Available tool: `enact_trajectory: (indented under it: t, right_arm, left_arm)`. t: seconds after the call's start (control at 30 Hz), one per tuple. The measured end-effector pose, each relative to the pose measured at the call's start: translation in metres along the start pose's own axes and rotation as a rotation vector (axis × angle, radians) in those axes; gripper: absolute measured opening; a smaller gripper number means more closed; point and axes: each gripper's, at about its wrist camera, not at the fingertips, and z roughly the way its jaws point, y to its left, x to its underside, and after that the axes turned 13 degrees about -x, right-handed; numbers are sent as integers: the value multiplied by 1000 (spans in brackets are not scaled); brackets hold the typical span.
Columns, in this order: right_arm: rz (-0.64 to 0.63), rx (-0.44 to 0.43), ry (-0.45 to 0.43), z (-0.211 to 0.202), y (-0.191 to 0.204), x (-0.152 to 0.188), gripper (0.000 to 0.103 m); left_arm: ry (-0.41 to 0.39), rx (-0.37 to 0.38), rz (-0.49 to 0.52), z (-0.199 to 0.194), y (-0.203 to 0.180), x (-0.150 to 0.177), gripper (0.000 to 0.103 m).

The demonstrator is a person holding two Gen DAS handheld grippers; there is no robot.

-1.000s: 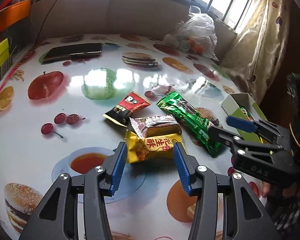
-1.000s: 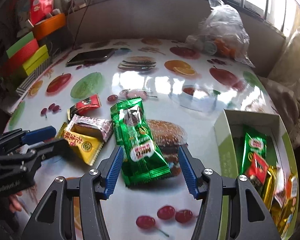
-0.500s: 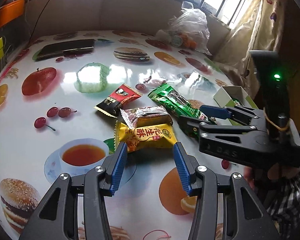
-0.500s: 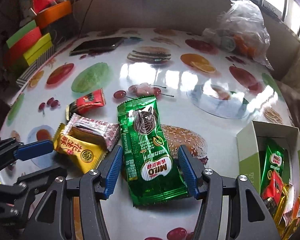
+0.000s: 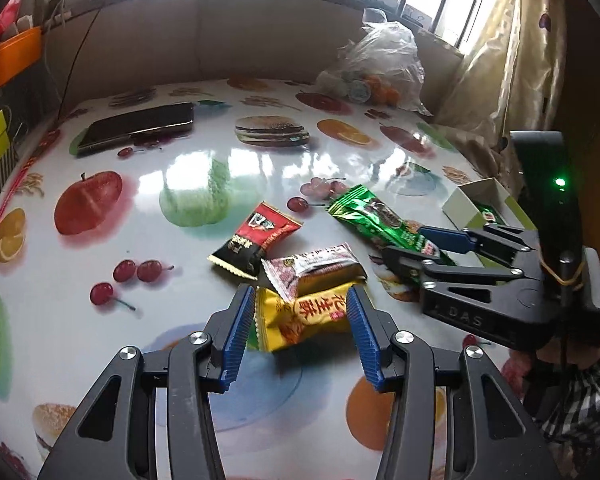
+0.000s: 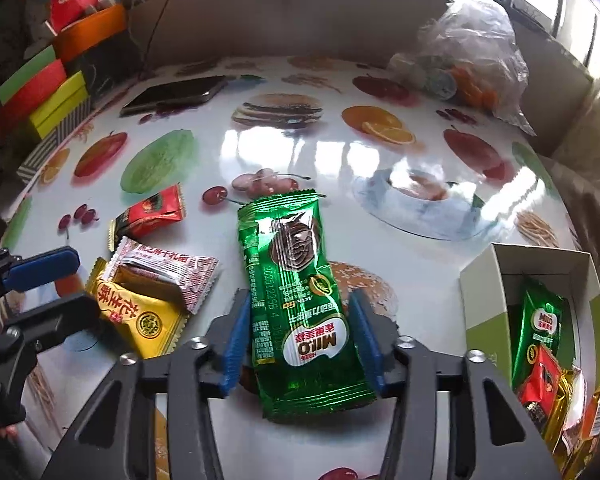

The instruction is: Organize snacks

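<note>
On the glossy fruit-print tablecloth [image 6: 300, 152], the right gripper [image 6: 298, 344] is closing around the green Milo packet [image 6: 296, 304] at lower centre; squeeze its flat sides evenly. The left gripper [image 5: 300, 332] stands apart over the yellow peanut-candy packet [image 5: 308, 316].

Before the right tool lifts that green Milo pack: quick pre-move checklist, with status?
1. Green Milo pack between the right tool pads: ok, it lies lengthwise between them.
2. Grip complete: not ok, the jaws are closing; the left pad meets the wrapper edge, the right pad shows a gap.
3. Pack free of neighbours: ok, the pink-white snack and yellow snack lie apart to its left.
4. Open box has room: cannot tell, it already holds several packs.
5. Left tool clear of the lift path: ok, it straddles the yellow snack off to the side, pads not touching.
</note>
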Motion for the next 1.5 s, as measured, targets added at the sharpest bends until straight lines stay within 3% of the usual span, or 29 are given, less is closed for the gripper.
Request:
enact_trajectory:
  t: [0.13, 0.73, 1.07, 1.3, 1.5]
  right_arm:
    - [-3, 2, -1, -2, 0, 2, 44]
    - [28, -3, -12, -13, 3, 18, 44]
    - [67, -7, -30, -25, -5, 30, 44]
    - [91, 1, -34, -31, -9, 36, 44]
    - [107, -7, -41, -36, -13, 40, 44]
  left_arm:
    - [27, 1, -16, 9, 2, -2, 49]
    - [72, 78, 91, -1, -40, 28, 49]
    - [-7, 34, 129, -15, -41, 8, 49]
    - [26, 54, 202, 0, -59, 4, 49]
    - [45, 16, 218, 13, -68, 7, 49]
